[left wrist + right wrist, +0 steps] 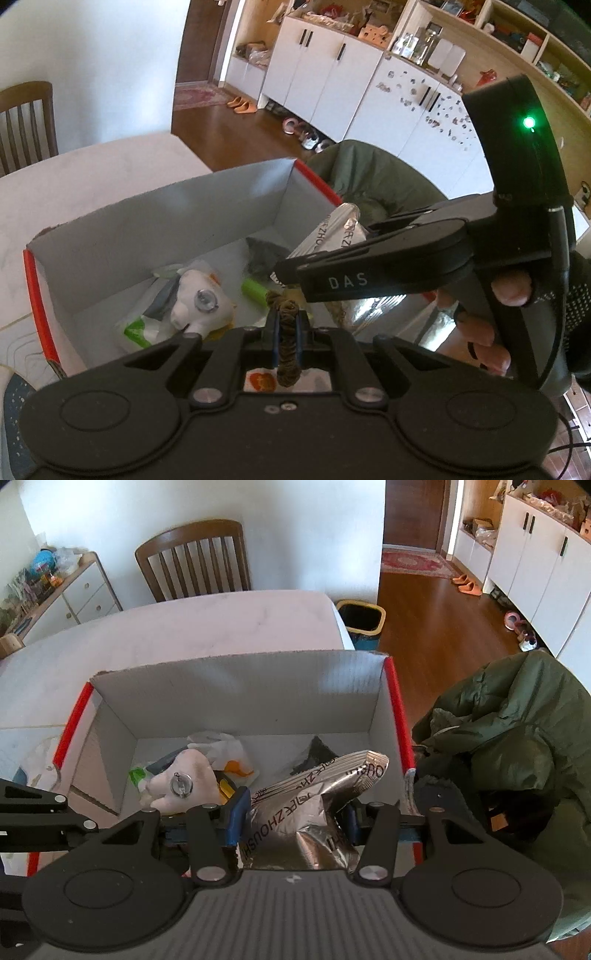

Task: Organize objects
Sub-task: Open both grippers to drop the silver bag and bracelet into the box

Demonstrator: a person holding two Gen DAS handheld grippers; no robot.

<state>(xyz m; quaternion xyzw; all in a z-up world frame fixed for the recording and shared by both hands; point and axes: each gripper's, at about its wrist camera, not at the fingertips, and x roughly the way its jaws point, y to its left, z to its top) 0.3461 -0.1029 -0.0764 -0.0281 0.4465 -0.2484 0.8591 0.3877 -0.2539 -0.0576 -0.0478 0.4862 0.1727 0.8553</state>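
An open cardboard box (pixel 207 210) (pixel 236 686) with red edges stands on the white table. Inside lie a white plush toy (pixel 201 301) (pixel 184 779) with a metal ring, plastic bags (pixel 144 328) and a green tube (pixel 254 290). My left gripper (pixel 287 332) is shut on a brown scrunchie (pixel 286 354), held over the box's near side. My right gripper (pixel 291 818) is shut on a crinkled silver foil bag (pixel 314 805) (pixel 332 229), which pokes over the box's right part. The right gripper's body (pixel 388 262) and a gloved hand (pixel 509 288) show in the left wrist view.
A green jacket (pixel 517 720) (pixel 369 173) is draped on a seat right of the box. A wooden chair (pixel 192 557) stands behind the table (pixel 184 627), a bin (pixel 360 618) at its far corner. White cabinets (pixel 332 70) line the far wall, shoes on the floor.
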